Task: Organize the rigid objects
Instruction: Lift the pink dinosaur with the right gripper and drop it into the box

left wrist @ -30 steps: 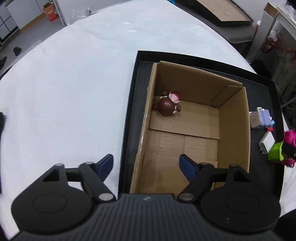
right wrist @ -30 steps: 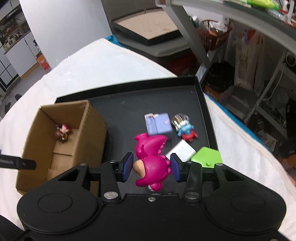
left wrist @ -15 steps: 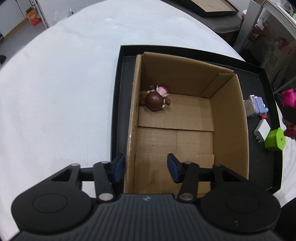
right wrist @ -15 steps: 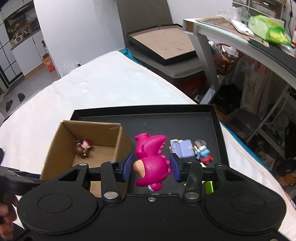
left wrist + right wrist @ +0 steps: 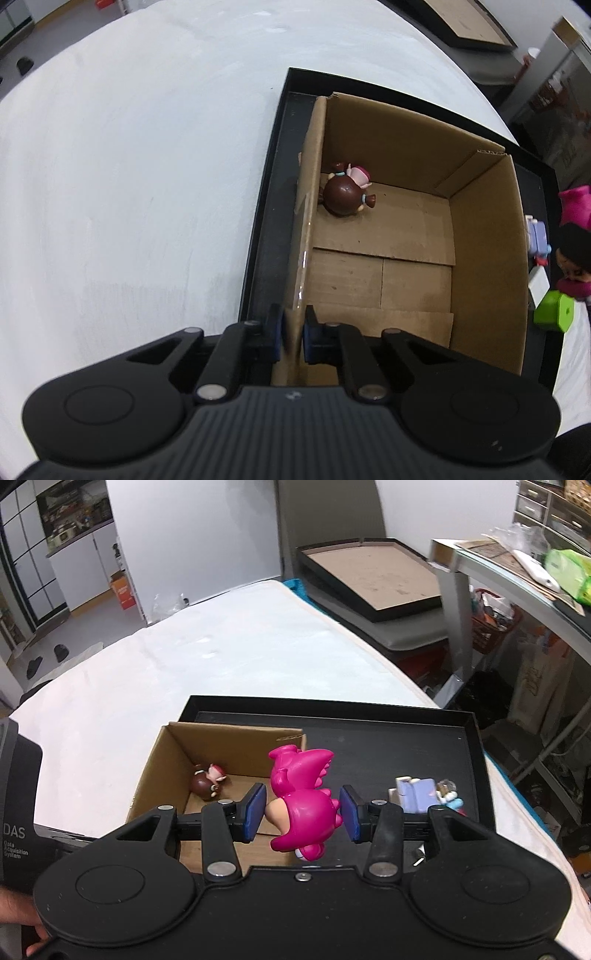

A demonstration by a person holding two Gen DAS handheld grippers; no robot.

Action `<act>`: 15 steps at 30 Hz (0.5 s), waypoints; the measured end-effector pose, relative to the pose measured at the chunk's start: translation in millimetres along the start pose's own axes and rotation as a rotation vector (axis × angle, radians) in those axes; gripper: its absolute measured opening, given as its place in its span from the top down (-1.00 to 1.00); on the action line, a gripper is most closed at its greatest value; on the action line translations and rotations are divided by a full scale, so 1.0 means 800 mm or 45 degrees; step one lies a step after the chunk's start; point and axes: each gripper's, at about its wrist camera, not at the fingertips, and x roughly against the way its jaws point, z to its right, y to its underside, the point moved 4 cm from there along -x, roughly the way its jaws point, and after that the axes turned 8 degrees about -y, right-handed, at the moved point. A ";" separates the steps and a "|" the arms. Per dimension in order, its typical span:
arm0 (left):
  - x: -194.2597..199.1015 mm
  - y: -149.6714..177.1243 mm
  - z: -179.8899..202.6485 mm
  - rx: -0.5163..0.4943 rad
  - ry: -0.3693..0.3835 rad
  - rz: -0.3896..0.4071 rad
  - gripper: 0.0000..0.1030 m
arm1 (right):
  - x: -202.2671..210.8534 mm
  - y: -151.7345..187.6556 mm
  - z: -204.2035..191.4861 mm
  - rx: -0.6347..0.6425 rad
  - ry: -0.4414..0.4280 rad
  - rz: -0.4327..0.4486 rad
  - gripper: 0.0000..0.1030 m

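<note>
Inside the cardboard box (image 5: 406, 236) one doll (image 5: 345, 192) is kept; its wall is pinched by the left gripper (image 5: 293, 332), the pink toy (image 5: 303, 805) by the right gripper (image 5: 302, 812); maybe four toys are left.

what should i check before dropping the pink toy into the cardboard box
1. Right hand-held gripper shut on the pink toy: ok.
2. Left hand-held gripper clamps the cardboard box wall: ok.
3. Free floor in the box beside the brown doll: ok.
4. Pink toy fully over the box opening: cannot tell; it seems near the right wall.
5. Box sits inside the black tray: ok.
</note>
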 end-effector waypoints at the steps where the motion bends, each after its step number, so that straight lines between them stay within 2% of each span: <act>1: 0.000 0.002 -0.001 0.010 0.000 -0.002 0.81 | -0.003 -0.001 -0.003 0.006 -0.003 -0.005 0.16; 6: 0.002 0.007 -0.005 0.055 0.003 -0.016 0.80 | -0.015 -0.003 -0.018 0.033 -0.029 -0.022 0.16; 15: 0.005 0.010 -0.003 0.008 0.035 -0.011 0.79 | -0.037 -0.009 -0.043 0.081 -0.072 -0.051 0.16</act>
